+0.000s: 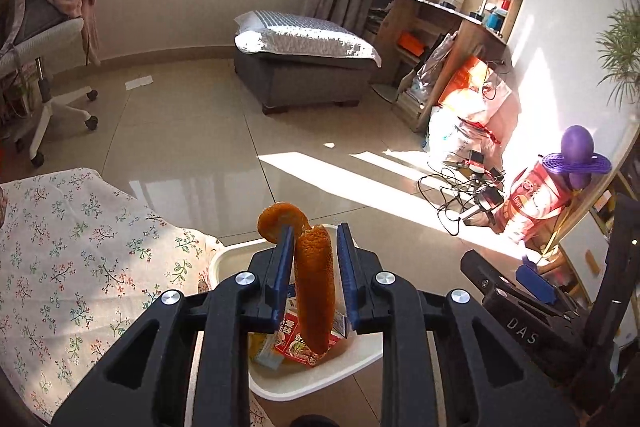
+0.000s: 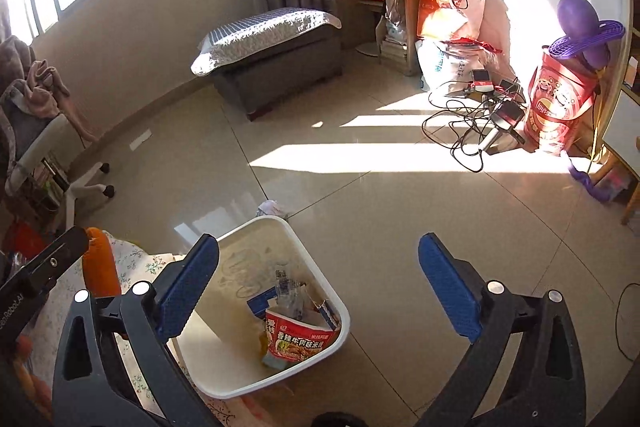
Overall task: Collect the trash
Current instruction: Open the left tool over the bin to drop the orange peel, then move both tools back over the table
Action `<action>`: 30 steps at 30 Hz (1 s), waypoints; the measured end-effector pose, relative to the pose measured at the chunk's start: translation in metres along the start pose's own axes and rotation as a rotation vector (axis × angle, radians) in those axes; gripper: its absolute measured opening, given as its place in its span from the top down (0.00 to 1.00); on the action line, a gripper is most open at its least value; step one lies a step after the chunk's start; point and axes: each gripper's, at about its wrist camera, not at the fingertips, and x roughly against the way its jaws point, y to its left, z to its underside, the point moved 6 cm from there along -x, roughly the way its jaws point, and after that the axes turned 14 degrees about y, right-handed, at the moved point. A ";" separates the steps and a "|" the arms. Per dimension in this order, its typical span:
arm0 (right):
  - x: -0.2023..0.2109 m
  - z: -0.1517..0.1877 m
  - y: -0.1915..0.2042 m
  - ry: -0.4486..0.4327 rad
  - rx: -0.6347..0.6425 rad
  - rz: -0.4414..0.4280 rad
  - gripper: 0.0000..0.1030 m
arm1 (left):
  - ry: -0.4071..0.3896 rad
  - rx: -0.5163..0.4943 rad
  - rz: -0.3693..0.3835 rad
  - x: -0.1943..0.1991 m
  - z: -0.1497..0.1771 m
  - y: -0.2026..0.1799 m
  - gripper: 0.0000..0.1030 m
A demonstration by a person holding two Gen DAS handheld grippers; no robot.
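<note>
A long strip of orange peel [image 1: 316, 287] hangs between the fingers of my left gripper [image 1: 315, 230], its curled top hooked over the left fingertip [image 1: 285, 239]. A gap shows between the peel and the right pad, so the jaws stand open. The peel dangles over a white bin [image 1: 304, 383] holding a red noodle packet [image 1: 298, 341] and other wrappers. In the right wrist view, my right gripper [image 2: 320, 243] is wide open and empty above the bin [image 2: 240, 371] and its packet [image 2: 298, 339]. The peel [image 2: 100, 267] shows at the left there.
A floral cloth [image 1: 72, 247] lies left of the bin. A small crumpled scrap [image 2: 272, 207] sits on the tiles behind the bin, a white paper [image 2: 140, 140] farther off. An office chair [image 1: 44, 67], ottoman [image 1: 304, 75], tangled cables [image 2: 472, 131] and bags [image 2: 556, 107] ring the floor.
</note>
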 end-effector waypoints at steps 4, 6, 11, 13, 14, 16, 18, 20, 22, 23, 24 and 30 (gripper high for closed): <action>0.005 0.000 0.002 -0.023 0.006 0.002 0.07 | -0.029 -0.002 -0.007 0.008 0.003 0.001 0.34; 0.009 0.001 0.007 -0.034 0.019 0.001 0.07 | -0.041 -0.017 -0.044 0.016 0.008 0.003 0.32; 0.033 0.006 0.024 -0.087 0.044 -0.010 0.07 | -0.150 -0.028 -0.195 0.057 0.021 0.018 0.12; 0.045 0.014 0.031 -0.109 0.061 -0.018 0.07 | -0.204 -0.028 -0.237 0.077 0.026 0.025 0.11; 0.050 0.019 0.034 -0.113 0.069 -0.022 0.07 | -0.221 -0.020 -0.248 0.087 0.029 0.030 0.08; 0.059 0.032 0.039 -0.121 0.087 -0.040 0.07 | -0.245 0.000 -0.262 0.102 0.036 0.039 0.06; 0.067 0.046 0.044 -0.135 0.104 -0.060 0.07 | -0.260 0.022 -0.295 0.115 0.045 0.048 0.06; 0.076 0.061 0.051 -0.151 0.118 -0.084 0.07 | -0.276 0.032 -0.324 0.125 0.057 0.055 0.06; 0.085 0.075 0.060 -0.163 0.135 -0.117 0.07 | -0.273 0.031 -0.329 0.132 0.070 0.061 0.06; 0.088 0.081 0.065 -0.170 0.144 -0.131 0.07 | -0.268 0.035 -0.335 0.134 0.077 0.065 0.06; 0.092 0.088 0.070 -0.176 0.155 -0.142 0.07 | -0.266 0.041 -0.339 0.137 0.084 0.069 0.06; 0.093 0.127 0.098 -0.196 0.233 -0.178 0.07 | -0.228 0.099 -0.364 0.145 0.125 0.103 0.06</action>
